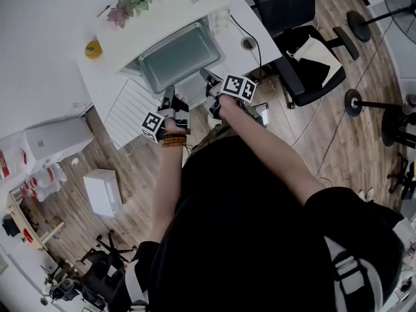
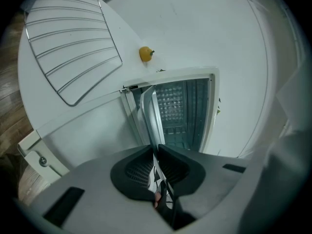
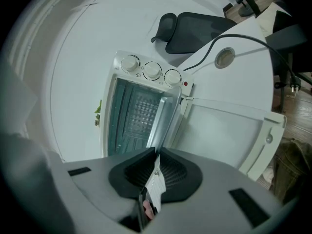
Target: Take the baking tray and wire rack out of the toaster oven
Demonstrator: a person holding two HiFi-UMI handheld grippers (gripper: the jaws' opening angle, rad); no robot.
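A big white table (image 1: pixel 65 18) holds everything. A white toaster oven (image 3: pixel 151 71) sits on it with its door open. The wire rack (image 2: pixel 73 45) lies flat on the table, near the edge and to the left of the oven. A small yellow fruit (image 2: pixel 146 53) sits between the rack and the oven. A plant (image 1: pixel 133 2) with pink and green leaves is by the oven. A black cable (image 3: pixel 234 40) runs across the table top, past a round cap (image 3: pixel 224 57).

the baking tray (image 1: pixel 179 56) loses its near rim between the pads of the left gripper (image 2: pixel 156 150) and right gripper (image 3: pixel 157 155). the wire rack (image 2: pixel 68 48) fades into the dark upper corner. markings by each knob (image 3: pixel 151 70) are unreadably small.
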